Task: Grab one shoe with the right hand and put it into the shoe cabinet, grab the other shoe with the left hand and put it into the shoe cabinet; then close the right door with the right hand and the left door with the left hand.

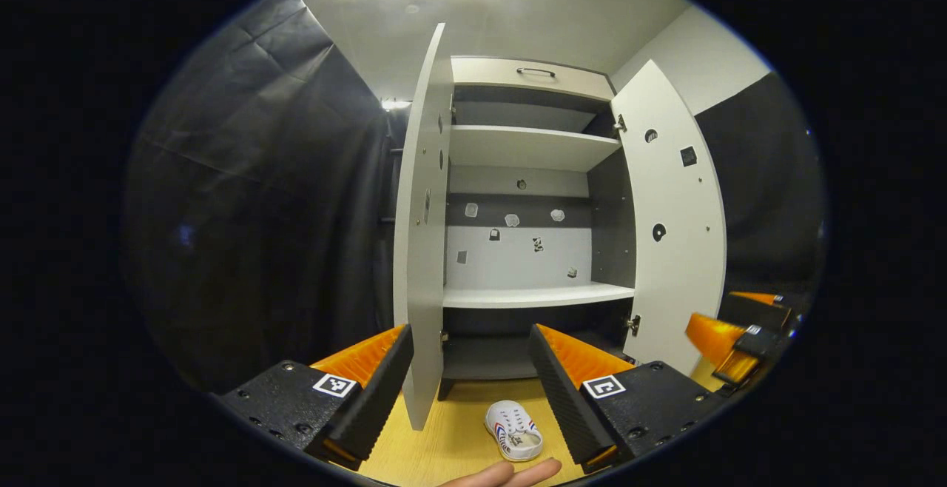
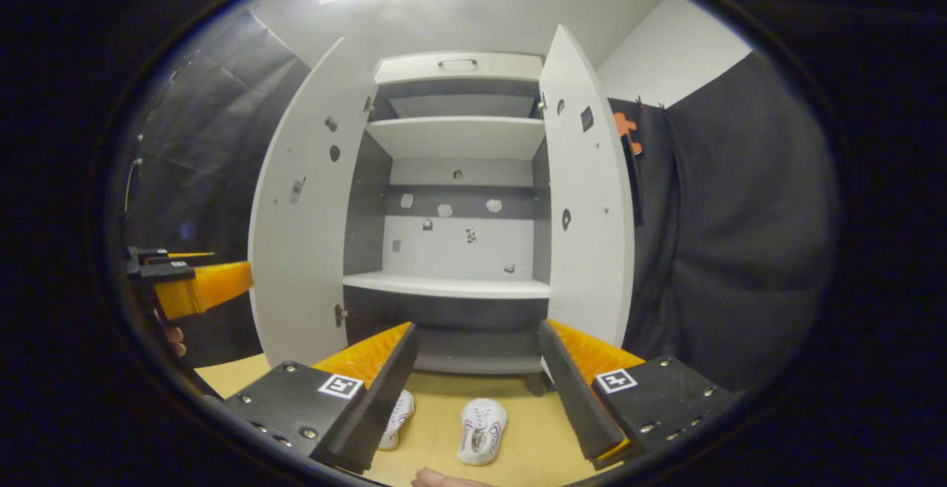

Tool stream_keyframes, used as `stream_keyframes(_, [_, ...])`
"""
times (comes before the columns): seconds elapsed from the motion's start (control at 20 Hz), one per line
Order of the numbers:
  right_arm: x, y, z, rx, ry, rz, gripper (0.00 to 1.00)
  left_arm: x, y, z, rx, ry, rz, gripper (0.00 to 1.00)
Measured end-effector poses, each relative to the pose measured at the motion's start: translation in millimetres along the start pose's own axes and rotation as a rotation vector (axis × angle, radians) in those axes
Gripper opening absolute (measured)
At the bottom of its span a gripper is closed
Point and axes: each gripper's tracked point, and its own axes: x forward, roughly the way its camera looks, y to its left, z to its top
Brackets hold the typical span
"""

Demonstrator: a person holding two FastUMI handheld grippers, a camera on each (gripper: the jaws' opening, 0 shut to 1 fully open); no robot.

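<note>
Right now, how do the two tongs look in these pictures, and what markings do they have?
Each of the tongs has two wedge-shaped fingers with ribbed inner faces on flat blocks fixed with screws. Each block carries a small square black-and-white marker. This holds for the left tongs and the right tongs. Bare fingertips show at the bottom edge; no sleeve can be seen.

The shoe cabinet point(image 2: 459, 250) stands ahead with its left door point(image 2: 303, 250) and right door point(image 2: 588, 213) swung wide, its shelves bare; the right gripper point(image 2: 473, 391) hangs with fingers spread apart over the wooden floor point(image 2: 525, 442); one white shoe point(image 2: 481, 431) lies between them; a second shoe point(image 2: 396, 417), partly hidden, seems to touch the left finger; the left gripper point(image 2: 200, 287) shows at far left.
</note>
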Motion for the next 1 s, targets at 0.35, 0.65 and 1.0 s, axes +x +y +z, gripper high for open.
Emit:
stream_keyframes(0.35, [44,40,-136,-0.029,0.282,0.071,0.98,3,5,-17,-0.006,0.029,0.007,0.96])
stream_keyframes(0.65, [84,51,-264,-0.062,0.549,0.057,0.98,7,12,-32,-0.011,0.063,0.01,0.92])
stream_keyframes(1.0, [123,35,-314,-0.109,0.618,-0.029,0.89,14,19,-54,-0.014,0.112,0.014,0.96])
